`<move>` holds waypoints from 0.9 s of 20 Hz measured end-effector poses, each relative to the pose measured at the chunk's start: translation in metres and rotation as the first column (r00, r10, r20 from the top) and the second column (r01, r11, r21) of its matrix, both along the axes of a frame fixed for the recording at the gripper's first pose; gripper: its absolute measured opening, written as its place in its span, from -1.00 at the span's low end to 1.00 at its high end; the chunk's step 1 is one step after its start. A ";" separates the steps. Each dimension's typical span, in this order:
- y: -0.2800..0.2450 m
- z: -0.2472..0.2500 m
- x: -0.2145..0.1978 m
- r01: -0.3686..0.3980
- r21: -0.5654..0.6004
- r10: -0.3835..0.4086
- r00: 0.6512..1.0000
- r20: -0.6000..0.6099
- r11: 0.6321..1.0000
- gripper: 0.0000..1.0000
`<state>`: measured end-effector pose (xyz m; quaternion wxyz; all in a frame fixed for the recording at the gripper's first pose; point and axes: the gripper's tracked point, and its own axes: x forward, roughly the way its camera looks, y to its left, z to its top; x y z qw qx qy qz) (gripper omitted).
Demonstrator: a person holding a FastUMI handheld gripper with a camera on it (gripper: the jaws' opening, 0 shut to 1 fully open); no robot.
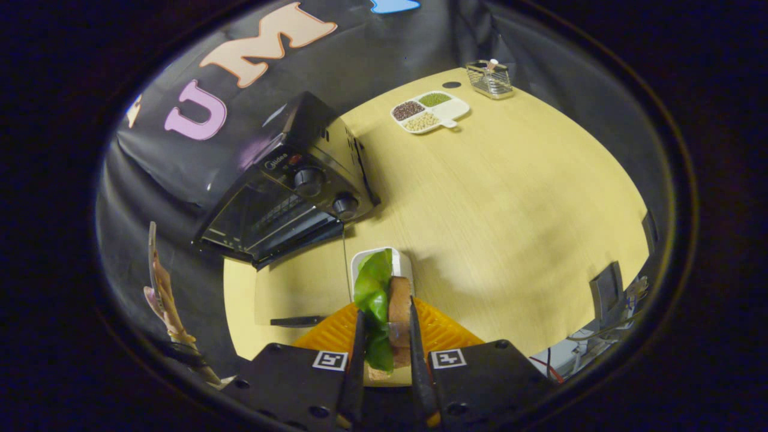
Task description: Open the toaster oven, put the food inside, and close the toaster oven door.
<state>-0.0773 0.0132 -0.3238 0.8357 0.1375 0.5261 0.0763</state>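
The handheld two-finger gripper (387, 327) has two matte black, angular body blocks studded with dark round screws. Each block carries a small white square tag printed with a black pattern. Two slim black fingers (357, 354) run forward from between the blocks, with ribbed orange plastic behind them.

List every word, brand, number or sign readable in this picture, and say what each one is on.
"Midea": brand name on the toaster oven, above its upper knob.
Markings around the two knobs: too small to read.
Square black-and-white coded markers on the gripper, which is shut on the sandwich: patterns, not text.
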 end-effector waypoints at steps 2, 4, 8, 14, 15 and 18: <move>0.001 0.012 0.002 0.022 0.026 -0.023 0.999 0.031 0.999 -0.28; 0.005 0.024 0.002 0.049 0.065 -0.053 0.997 0.056 0.997 -0.28; 0.033 0.047 0.002 0.093 0.197 -0.115 0.988 0.101 0.976 -0.28; 0.086 0.047 -0.012 0.063 0.271 -0.105 0.984 0.143 0.961 -0.28; 0.095 0.043 -0.015 0.057 0.278 -0.099 0.985 0.141 0.959 -0.28; 0.123 0.042 -0.015 0.059 0.345 -0.112 0.985 0.134 0.937 -0.28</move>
